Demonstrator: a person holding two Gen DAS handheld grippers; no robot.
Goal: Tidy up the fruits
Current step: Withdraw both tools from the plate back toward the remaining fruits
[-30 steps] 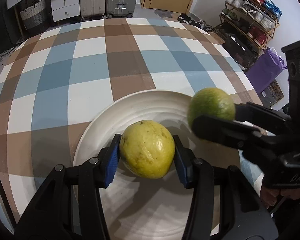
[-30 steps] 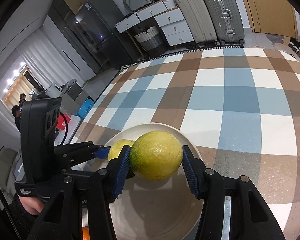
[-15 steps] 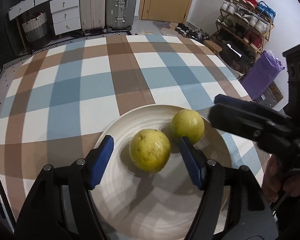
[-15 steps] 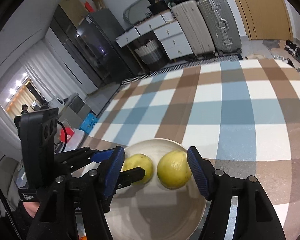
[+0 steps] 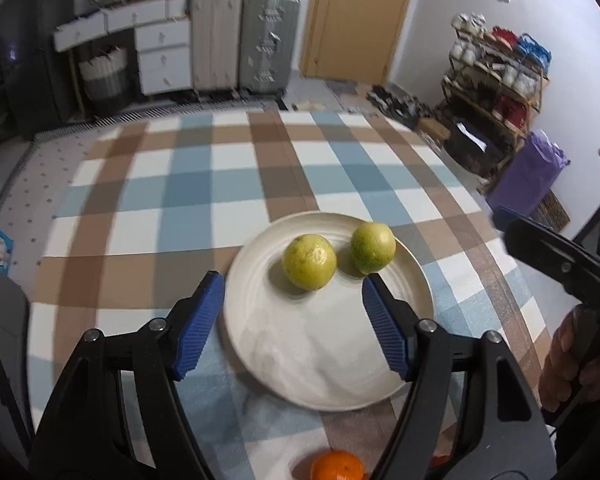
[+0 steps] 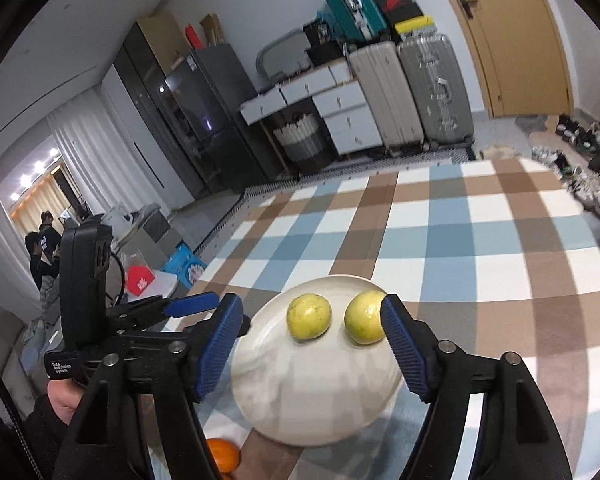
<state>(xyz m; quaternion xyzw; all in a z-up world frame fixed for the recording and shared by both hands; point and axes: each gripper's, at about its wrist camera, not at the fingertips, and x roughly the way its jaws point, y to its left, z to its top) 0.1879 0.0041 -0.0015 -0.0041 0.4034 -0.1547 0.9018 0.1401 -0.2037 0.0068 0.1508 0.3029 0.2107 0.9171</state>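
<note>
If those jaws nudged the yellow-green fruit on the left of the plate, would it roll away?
Probably. The yellow-green fruit is nearly round and sits loose on a smooth white plate, so a nudge would likely roll it. The greener fruit close beside it might stop it on that side. Its skin looks firm, so it likely would not squash.

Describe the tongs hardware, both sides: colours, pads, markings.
Both tongs, left and right, have black plastic frames, silver pivot screws and ribbed blue pads. The left unit's black housing carries small white lettering, too small to read reliably.
</note>
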